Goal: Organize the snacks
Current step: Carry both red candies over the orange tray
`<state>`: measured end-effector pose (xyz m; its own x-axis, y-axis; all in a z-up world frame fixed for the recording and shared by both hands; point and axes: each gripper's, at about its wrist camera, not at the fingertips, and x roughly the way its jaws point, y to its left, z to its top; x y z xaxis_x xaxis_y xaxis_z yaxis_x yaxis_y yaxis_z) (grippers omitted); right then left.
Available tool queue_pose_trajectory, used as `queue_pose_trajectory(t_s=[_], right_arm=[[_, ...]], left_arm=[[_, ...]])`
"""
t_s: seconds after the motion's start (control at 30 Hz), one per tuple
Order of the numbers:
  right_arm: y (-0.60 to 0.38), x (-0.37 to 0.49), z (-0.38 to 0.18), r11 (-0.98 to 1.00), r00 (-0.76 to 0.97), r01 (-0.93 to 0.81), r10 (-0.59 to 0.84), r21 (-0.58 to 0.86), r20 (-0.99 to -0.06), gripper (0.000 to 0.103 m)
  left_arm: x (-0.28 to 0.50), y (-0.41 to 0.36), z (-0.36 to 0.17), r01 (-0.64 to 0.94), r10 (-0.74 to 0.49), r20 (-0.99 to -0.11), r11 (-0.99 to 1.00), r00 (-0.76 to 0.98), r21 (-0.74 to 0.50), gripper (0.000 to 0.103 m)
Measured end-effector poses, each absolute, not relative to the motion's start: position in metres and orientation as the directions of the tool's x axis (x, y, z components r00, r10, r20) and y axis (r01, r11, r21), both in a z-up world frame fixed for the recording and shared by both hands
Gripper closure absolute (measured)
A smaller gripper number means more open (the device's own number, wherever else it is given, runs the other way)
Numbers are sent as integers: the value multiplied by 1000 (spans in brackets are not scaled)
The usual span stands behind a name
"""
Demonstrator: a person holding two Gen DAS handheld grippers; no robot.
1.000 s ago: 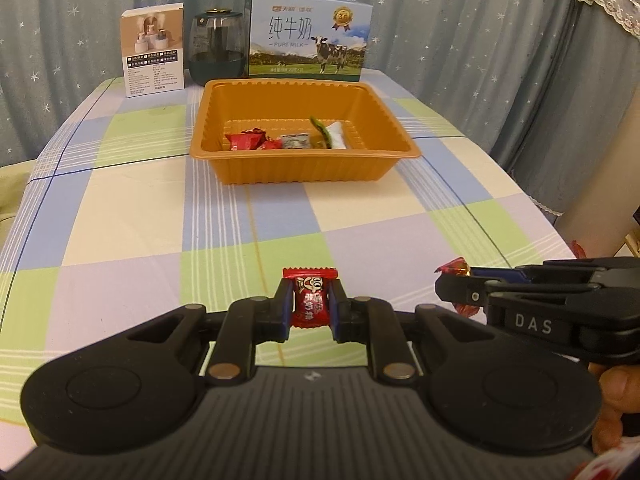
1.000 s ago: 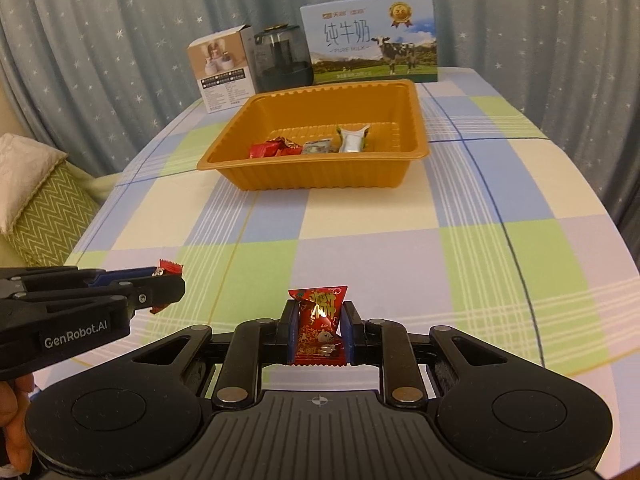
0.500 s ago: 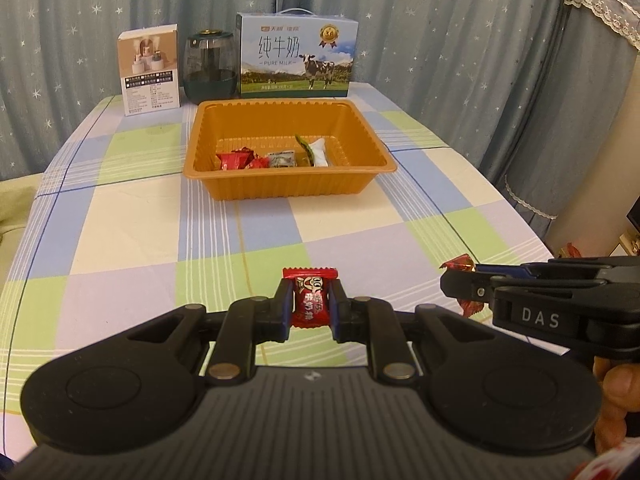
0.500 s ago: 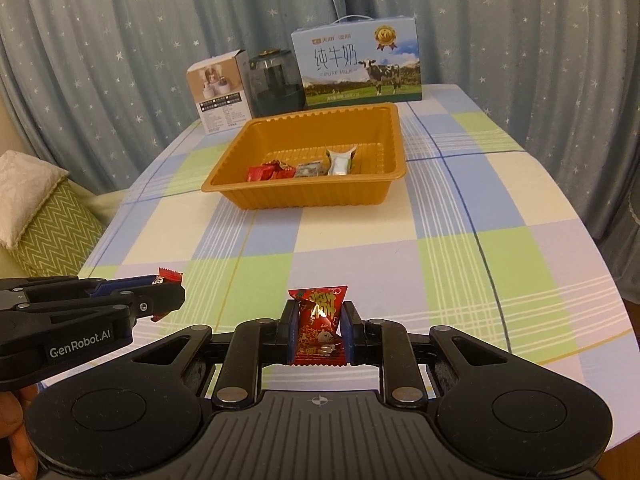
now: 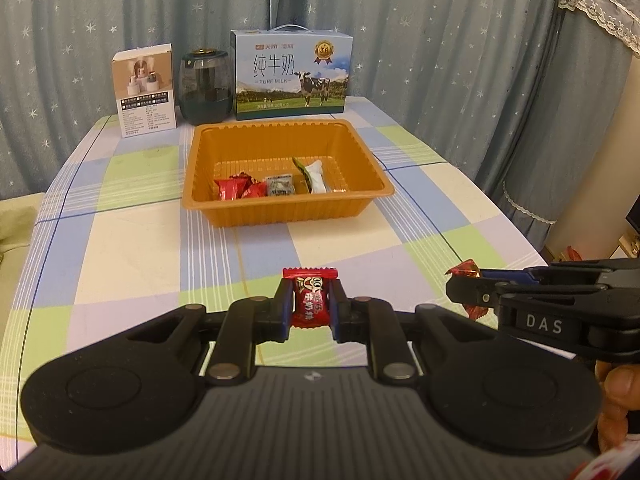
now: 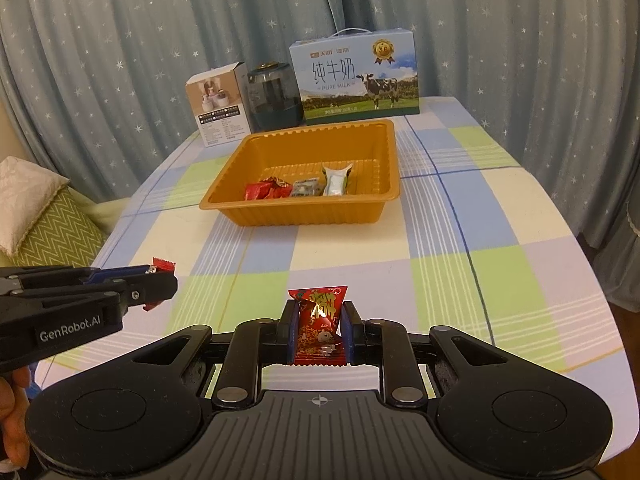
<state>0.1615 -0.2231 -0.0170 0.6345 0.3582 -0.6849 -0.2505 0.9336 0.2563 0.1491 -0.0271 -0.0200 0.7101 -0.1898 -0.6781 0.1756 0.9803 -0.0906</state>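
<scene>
My left gripper (image 5: 310,300) is shut on a small red wrapped candy (image 5: 309,298), held above the near part of the checked table (image 5: 128,248). My right gripper (image 6: 319,328) is shut on a red and gold wrapped candy (image 6: 320,326). Each gripper also shows in the other's view: the right gripper (image 5: 460,288) at the right edge, the left gripper (image 6: 160,276) at the left edge. The orange tray (image 5: 280,212) stands further back in the middle. In it lie several wrapped snacks: red ones (image 5: 236,188), a grey one and a white and green one.
Behind the tray stand a blue milk carton box (image 5: 290,76), a dark glass jar (image 5: 206,88) and a small white box (image 5: 146,90). Star-patterned curtains hang behind the table. A cushion (image 6: 36,208) lies left of the table. A person's fingers (image 5: 616,396) hold the right gripper.
Both grippers have risen and drawn back from the tray, each keeping its candy. The tray and the boxes now look smaller and further off.
</scene>
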Motion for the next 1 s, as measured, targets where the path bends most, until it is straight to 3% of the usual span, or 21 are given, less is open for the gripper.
queue_pose_trajectory(t_s=[1.0], right_arm=[[-199, 335, -10, 919, 641, -342, 382, 197, -666, 81]], left_arm=[[327, -1, -20, 217, -233, -655, 970, 719, -108, 87]])
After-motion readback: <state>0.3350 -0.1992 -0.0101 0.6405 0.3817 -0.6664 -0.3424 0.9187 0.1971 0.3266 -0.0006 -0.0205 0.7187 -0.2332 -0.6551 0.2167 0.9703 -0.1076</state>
